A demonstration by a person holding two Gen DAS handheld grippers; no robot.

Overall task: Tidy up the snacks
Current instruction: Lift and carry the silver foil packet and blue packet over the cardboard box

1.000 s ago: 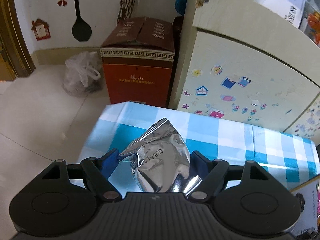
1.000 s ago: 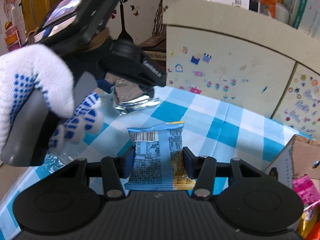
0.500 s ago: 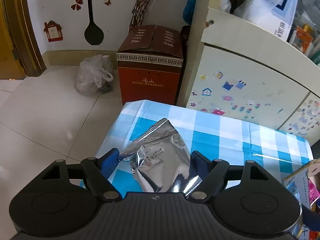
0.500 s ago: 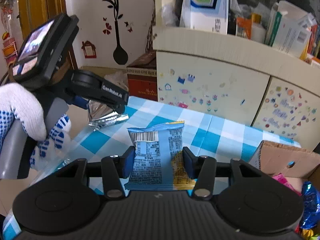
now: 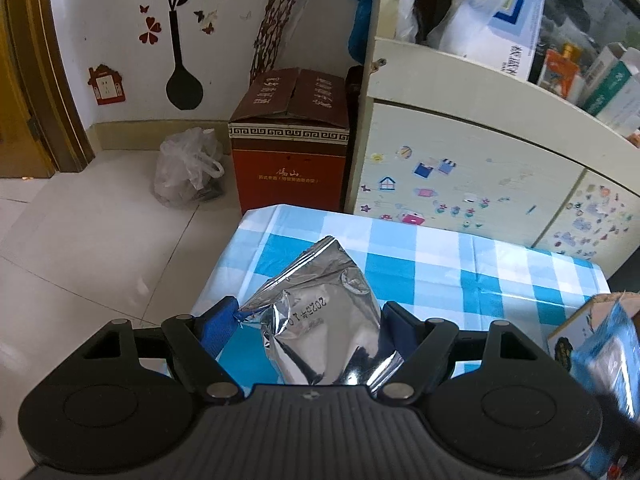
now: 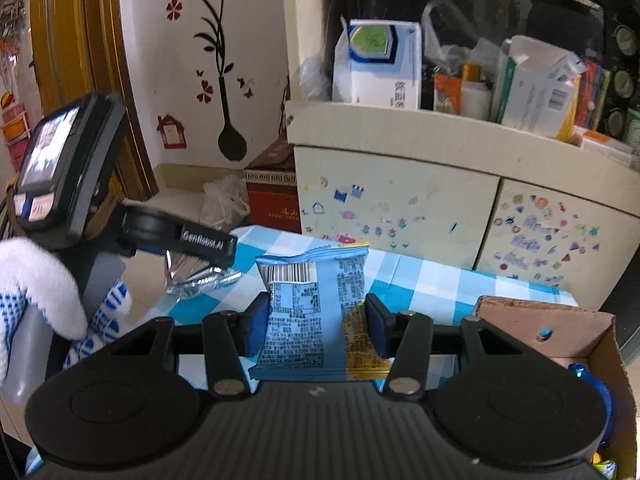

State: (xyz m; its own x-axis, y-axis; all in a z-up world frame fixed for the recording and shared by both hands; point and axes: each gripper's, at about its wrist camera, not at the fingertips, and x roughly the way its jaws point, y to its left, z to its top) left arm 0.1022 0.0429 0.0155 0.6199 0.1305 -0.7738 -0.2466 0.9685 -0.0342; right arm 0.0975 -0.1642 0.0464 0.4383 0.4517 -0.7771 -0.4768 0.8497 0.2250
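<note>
Holding: I have a silver pouch (image 5: 320,320) pinched in the left gripper (image 5: 308,320) and a blue packet (image 6: 312,308) pinched in the right gripper (image 6: 314,320); both sets of fingers press into the wrappers.
Where they are: both snacks hang in the air above the checked table (image 5: 440,256), neither touching it.
What changed: over the last second I have raised both grippers; more floor and cupboard (image 6: 400,184) now show, and the table has dropped away below.
Also new: the cardboard box (image 6: 560,324) has come into the right view at lower right, with bright wrappers inside; in the left view the blue packet's blurred edge now shows at far right.
Meaning: I judge the pick-up finished for both and the carry under way, with the box as the likely destination.
Next: I'd bring the blue packet over the box's opening first, since it is nearest, then follow with the pouch.
Risk: the pouch is crumpled and slick, held near its lower part, so it could slip.
</note>
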